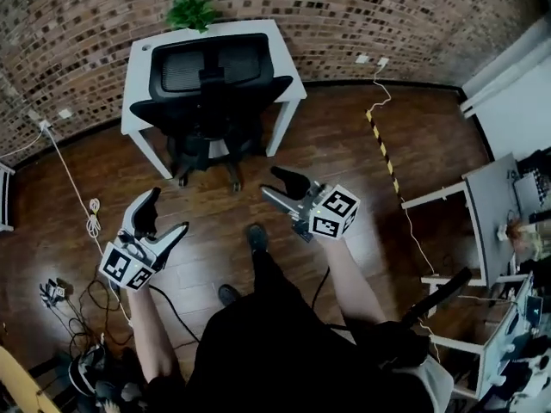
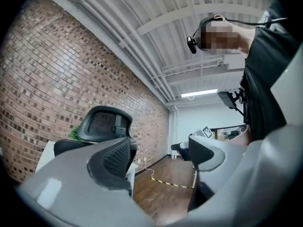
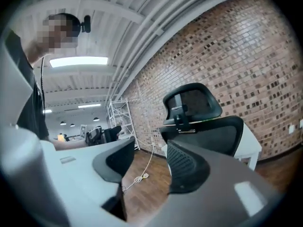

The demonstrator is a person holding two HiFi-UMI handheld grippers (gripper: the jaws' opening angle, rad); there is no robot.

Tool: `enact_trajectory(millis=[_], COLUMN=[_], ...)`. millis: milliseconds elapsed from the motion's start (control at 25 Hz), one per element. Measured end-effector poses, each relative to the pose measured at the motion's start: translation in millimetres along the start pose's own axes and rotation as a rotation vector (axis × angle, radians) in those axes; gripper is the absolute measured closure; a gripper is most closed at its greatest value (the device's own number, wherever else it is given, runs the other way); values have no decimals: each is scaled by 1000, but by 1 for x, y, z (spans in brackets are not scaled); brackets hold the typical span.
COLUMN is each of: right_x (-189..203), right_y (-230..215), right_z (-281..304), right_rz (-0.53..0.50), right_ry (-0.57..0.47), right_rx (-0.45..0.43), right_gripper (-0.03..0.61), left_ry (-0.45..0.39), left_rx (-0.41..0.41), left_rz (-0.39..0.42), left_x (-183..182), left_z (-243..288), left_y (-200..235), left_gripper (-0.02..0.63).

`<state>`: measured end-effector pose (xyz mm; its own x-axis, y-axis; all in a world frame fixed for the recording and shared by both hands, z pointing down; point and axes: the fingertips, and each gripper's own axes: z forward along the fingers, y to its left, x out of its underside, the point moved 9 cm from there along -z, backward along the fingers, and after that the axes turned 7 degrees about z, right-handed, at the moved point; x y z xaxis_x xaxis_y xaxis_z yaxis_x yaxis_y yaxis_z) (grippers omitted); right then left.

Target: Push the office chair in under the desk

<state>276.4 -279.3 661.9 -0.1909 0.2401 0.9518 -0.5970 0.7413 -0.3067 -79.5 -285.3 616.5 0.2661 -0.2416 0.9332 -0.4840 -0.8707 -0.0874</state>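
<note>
Upper centre, the chair (image 1: 211, 80) faces the desk (image 1: 138, 67), its backrest spanning left-right toward the frame bottom. Below, the left gripper (image 1: 168, 212) and right gripper (image 1: 274, 183) gape empty, clear of it.

Black office chair (image 1: 211, 101), white desk (image 1: 138, 84), speckled brown brick wall (image 1: 344, 7), seemingly yellow-black striped floor tape (image 1: 381, 147).

A red-brown brick wall (image 1: 344, 7) spans the head view from 10 to 2 o'clock, and a leafy green plant (image 1: 191, 12) sits against it at 12 o'clock. On the dark wooden plank floor (image 1: 344, 136), a yellow-and-black striped tape strip (image 1: 383, 151) lies at 2 o'clock. A coiled white cable (image 1: 93, 218) lies at 9 o'clock, with a tangle of dark cables (image 1: 60, 295) at 8 o'clock. A grey-topped side table (image 1: 491, 205) stands at 3 o'clock. In the right gripper view, a white metal shelving rack (image 3: 119, 122) stands at 9 o'clock.
</note>
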Motion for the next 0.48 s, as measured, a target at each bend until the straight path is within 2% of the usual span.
enact_trajectory(millis=[80, 200, 480], right_x=[32, 45, 8], right_y=[33, 62, 123], right_z=[-4, -24, -50], right_rz=[-87, -107, -131], right_ry=[27, 9, -41], right_rx=[-5, -32, -136], right_gripper=[374, 376, 372], left_ry=[-46, -70, -115], left_rx=[28, 87, 73], left_rz=[34, 85, 189], left_x=[13, 8, -62], left_z=[-24, -21, -27], left_y=[-25, -62, -120], left_gripper=[127, 127, 144])
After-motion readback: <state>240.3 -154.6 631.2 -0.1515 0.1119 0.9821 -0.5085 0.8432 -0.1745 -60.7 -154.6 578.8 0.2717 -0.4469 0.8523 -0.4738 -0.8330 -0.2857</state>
